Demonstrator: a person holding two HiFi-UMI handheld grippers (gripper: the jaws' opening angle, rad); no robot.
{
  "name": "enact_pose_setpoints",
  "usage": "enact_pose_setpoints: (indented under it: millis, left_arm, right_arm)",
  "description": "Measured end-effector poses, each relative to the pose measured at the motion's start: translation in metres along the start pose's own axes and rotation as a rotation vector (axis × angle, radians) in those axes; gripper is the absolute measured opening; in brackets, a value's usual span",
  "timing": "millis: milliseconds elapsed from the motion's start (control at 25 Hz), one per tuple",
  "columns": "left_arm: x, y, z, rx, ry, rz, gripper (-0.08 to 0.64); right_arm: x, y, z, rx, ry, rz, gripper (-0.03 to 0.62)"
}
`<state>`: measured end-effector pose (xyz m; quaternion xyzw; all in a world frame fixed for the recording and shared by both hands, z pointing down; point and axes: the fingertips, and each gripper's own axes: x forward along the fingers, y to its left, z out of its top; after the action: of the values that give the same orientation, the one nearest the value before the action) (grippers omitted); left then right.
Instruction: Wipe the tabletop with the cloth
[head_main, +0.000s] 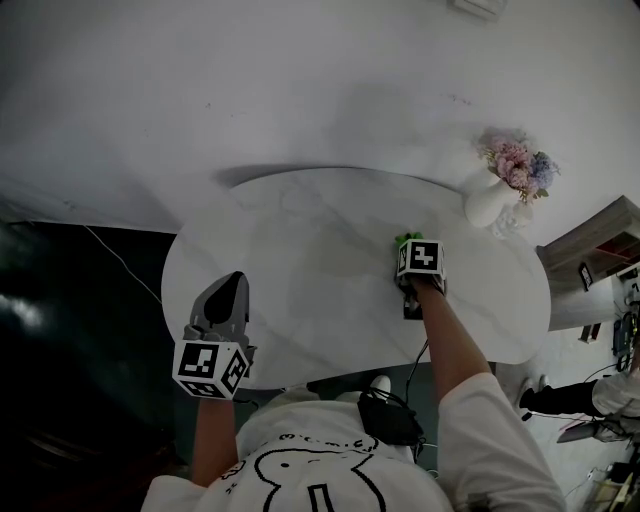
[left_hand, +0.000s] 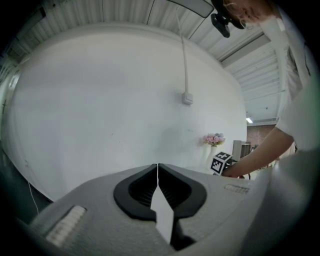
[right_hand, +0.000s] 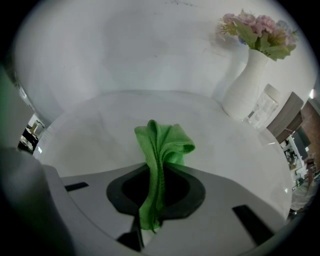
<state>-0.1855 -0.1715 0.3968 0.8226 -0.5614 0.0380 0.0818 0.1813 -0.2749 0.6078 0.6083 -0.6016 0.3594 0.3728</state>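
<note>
A green cloth (right_hand: 161, 145) is pinched between the jaws of my right gripper (right_hand: 156, 172), which is shut on it; the bunched end sticks out over the white tabletop (right_hand: 100, 135). In the head view the right gripper (head_main: 408, 243) is over the right half of the oval white table (head_main: 300, 270), with a bit of the green cloth (head_main: 405, 238) showing just beyond its marker cube. My left gripper (head_main: 232, 290) hovers at the table's near left edge, jaws shut and empty. In the left gripper view the left gripper (left_hand: 158, 169) points at the wall with its jaws touching.
A white vase of pink and blue flowers (head_main: 496, 190) stands at the table's far right edge, beside a small clear glass (right_hand: 263, 111). A wooden shelf (head_main: 600, 245) is right of the table. Dark floor (head_main: 60, 330) with a thin cable lies to the left.
</note>
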Motion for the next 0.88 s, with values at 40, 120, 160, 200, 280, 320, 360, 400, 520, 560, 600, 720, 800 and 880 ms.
enact_pose_setpoints:
  millis: [40,120,160,200,280,320,360,400,520,560,600,720,800,880]
  left_arm:
    - [-0.001,0.002,-0.001,-0.001,-0.001,0.001,0.021]
    - [-0.002,0.008,-0.002,-0.005,-0.003,0.003,0.021]
    - [-0.003,0.01,-0.003,-0.009,-0.003,0.005,0.021]
    - [-0.004,0.013,-0.005,-0.014,-0.003,0.008,0.021]
    - [-0.006,0.019,-0.008,-0.023,-0.003,0.013,0.021]
    - [-0.007,0.022,-0.009,-0.027,-0.003,0.016,0.021]
    - [-0.008,0.025,-0.01,-0.03,-0.004,0.02,0.021]
    - [-0.01,0.028,-0.011,-0.033,-0.005,0.025,0.021]
    - [-0.014,0.037,-0.011,-0.044,-0.01,0.041,0.021]
    - [-0.016,0.039,-0.012,-0.047,-0.012,0.046,0.021]
    - [-0.018,0.042,-0.012,-0.051,-0.014,0.051,0.02]
    - [-0.024,0.05,-0.015,-0.06,-0.015,0.068,0.02]
    - [-0.027,0.056,-0.018,-0.069,-0.014,0.078,0.02]
    - [-0.029,0.061,-0.021,-0.078,-0.013,0.088,0.02]
  right_arm:
    - [0.0,0.005,0.0,-0.008,-0.001,0.001,0.041]
    - [0.0,0.012,0.001,-0.024,-0.003,-0.003,0.041]
    - [0.0,0.016,0.001,-0.03,-0.003,-0.004,0.041]
    - [0.001,0.019,0.002,-0.033,-0.003,-0.003,0.041]
    - [0.001,0.028,0.002,-0.038,-0.002,0.005,0.041]
    - [0.001,0.033,0.003,-0.04,-0.002,0.013,0.041]
    - [0.001,0.039,0.003,-0.043,-0.003,0.024,0.041]
    - [0.001,0.045,0.004,-0.049,-0.004,0.034,0.041]
    - [0.001,0.062,0.006,-0.078,-0.009,0.043,0.041]
    - [0.001,0.066,0.006,-0.089,-0.01,0.04,0.041]
    - [0.001,0.07,0.007,-0.099,-0.011,0.039,0.041]
    - [0.001,0.083,0.007,-0.119,-0.01,0.045,0.041]
    - [0.001,0.091,0.006,-0.135,-0.009,0.043,0.041]
    - [0.001,0.099,0.007,-0.146,-0.009,0.05,0.041]
